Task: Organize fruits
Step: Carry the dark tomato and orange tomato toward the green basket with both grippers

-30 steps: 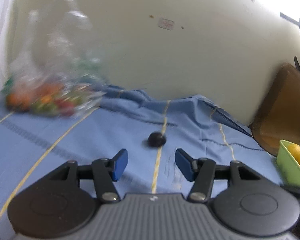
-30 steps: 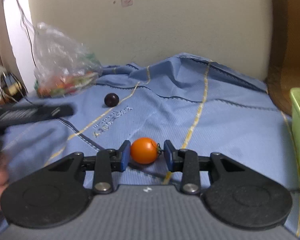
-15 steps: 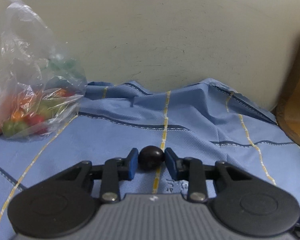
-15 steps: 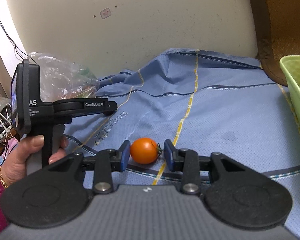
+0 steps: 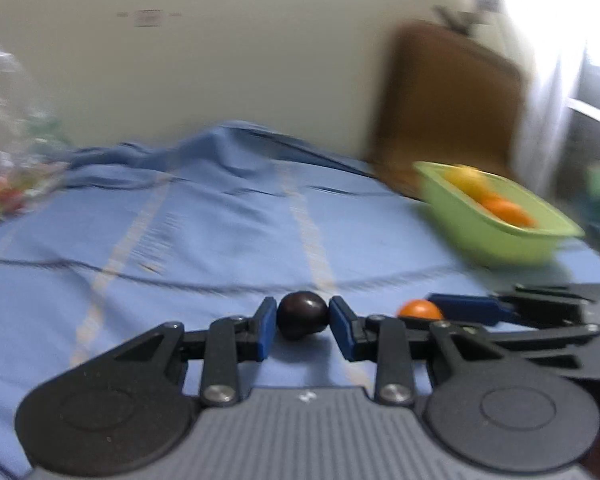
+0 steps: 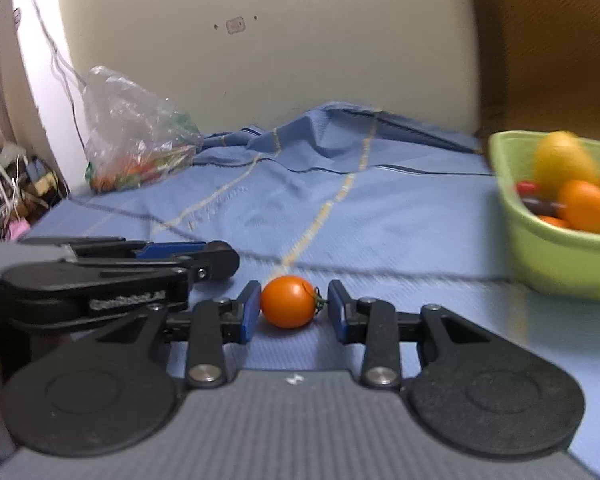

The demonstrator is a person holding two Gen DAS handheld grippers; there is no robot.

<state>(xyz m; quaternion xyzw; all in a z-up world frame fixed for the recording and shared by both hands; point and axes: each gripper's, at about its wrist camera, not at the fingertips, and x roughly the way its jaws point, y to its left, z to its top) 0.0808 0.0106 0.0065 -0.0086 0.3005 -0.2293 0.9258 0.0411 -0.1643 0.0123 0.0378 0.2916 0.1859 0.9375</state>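
My left gripper (image 5: pixel 302 319) is shut on a dark purple round fruit (image 5: pixel 302 316), held above the blue cloth (image 5: pixel 204 232). My right gripper (image 6: pixel 289 304) is shut on an orange cherry tomato (image 6: pixel 287 301). In the left wrist view the tomato (image 5: pixel 419 310) and the right gripper's blue finger (image 5: pixel 470 309) show just to the right of my left gripper. In the right wrist view the left gripper's body (image 6: pixel 112 276) lies close on the left. A green bowl (image 6: pixel 556 256) holding yellow, orange and red fruit stands at the right; the left wrist view shows the bowl (image 5: pixel 496 236) too.
A clear plastic bag (image 6: pixel 136 140) with mixed small fruit sits at the back left by the wall. A brown chair back (image 5: pixel 448 104) stands behind the bowl. Cables and clutter (image 6: pixel 20 188) lie past the cloth's left edge.
My left gripper closed on the dark fruit, lifted it and swung right toward the green bowl. My right gripper carried the tomato right too; the bowl is now nearer.
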